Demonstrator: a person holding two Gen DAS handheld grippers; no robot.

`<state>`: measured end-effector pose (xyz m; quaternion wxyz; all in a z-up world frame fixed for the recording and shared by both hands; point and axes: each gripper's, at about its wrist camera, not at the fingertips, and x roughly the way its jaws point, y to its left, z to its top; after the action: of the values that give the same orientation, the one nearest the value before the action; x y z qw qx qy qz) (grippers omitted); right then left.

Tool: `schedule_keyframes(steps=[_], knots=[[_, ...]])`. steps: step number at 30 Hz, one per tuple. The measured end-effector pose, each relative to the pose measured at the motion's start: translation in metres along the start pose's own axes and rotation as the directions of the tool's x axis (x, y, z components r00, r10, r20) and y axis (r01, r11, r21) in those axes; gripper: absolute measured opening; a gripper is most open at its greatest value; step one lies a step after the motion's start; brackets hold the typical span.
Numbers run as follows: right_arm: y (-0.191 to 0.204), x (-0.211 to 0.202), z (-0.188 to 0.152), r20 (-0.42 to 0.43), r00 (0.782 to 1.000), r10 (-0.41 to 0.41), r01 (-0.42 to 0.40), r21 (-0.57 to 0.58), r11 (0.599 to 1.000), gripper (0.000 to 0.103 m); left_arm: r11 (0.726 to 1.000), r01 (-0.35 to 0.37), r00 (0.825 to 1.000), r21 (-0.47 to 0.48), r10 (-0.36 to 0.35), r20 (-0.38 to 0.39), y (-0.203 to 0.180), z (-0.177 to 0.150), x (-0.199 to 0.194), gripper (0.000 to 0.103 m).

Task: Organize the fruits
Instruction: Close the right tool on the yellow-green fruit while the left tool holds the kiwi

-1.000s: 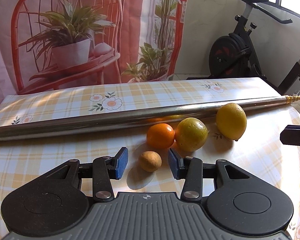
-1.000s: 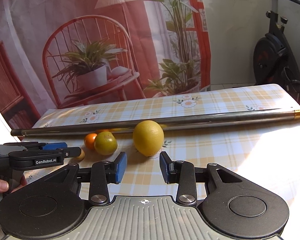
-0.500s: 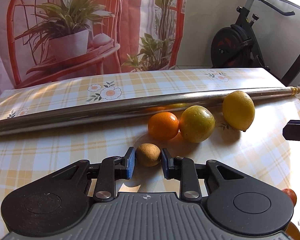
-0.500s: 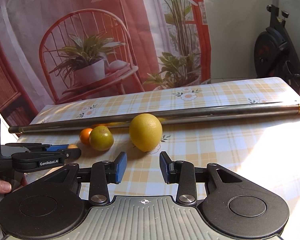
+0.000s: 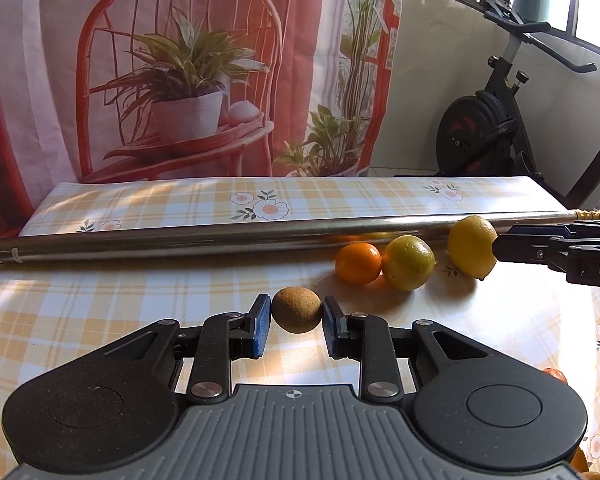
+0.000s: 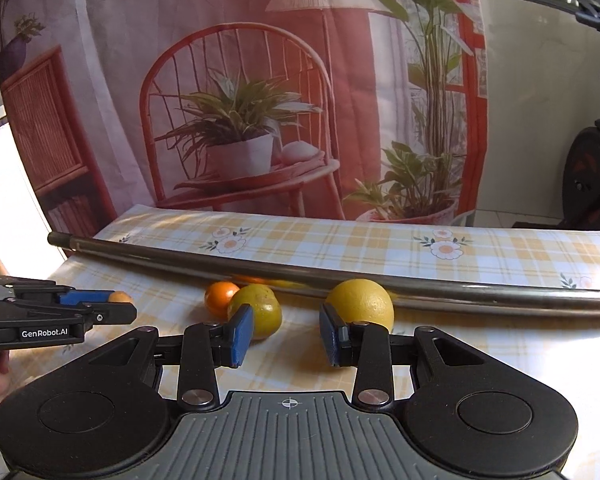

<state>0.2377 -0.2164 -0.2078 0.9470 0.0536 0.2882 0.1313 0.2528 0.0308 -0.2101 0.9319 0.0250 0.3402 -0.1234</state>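
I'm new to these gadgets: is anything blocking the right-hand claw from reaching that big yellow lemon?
Nothing visible does. The right gripper is open, and the lemon lies just ahead, slightly right of its gap. The green-yellow citrus lies off to the left.

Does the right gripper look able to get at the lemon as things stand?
Probably yes. The right gripper is open, and the lemon sits just ahead of its right finger, slightly off centre. Nothing lies between them; the greenish orange stands apart to the left, and the pole runs behind.
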Motion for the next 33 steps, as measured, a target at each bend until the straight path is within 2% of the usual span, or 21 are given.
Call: schedule_keyframes(steps=[4, 9, 14, 20, 25, 33], knots=[[0.013, 0.020, 0.008, 0.006, 1.000, 0.016, -0.016, -0.085, 0.996, 0.034, 0.998, -0.044, 0.999, -0.035, 0.044, 0.015, 0.010, -0.005, -0.012, 0.029], [0.032, 0.052, 0.009, -0.043, 0.999, -0.002, -0.007, -0.217, 0.976, 0.035, 0.997, -0.034, 0.999, -0.067, 0.036, 0.029, 0.020, -0.012, -0.024, 0.029], [0.044, 0.074, 0.007, -0.080, 0.997, -0.017, -0.006, -0.273, 0.962, 0.044, 0.998, -0.024, 0.999, -0.054, 0.027, 0.044, 0.020, -0.016, -0.027, 0.029], [0.053, 0.089, 0.002, -0.120, 0.992, -0.041, 0.000, -0.320, 0.947, 0.047, 0.999, -0.003, 0.998, -0.038, 0.005, 0.056, 0.017, -0.020, -0.029, 0.029], [0.053, 0.095, 0.000, -0.152, 0.987, -0.058, 0.006, -0.327, 0.945, 0.043, 0.999, 0.009, 0.998, -0.031, -0.007, 0.060, 0.015, -0.022, -0.032, 0.029], [0.046, 0.075, 0.001, -0.144, 0.990, -0.009, -0.026, -0.240, 0.971, 0.039, 1.000, 0.020, 0.998, -0.010, -0.019, 0.062, 0.009, -0.024, -0.041, 0.029]])
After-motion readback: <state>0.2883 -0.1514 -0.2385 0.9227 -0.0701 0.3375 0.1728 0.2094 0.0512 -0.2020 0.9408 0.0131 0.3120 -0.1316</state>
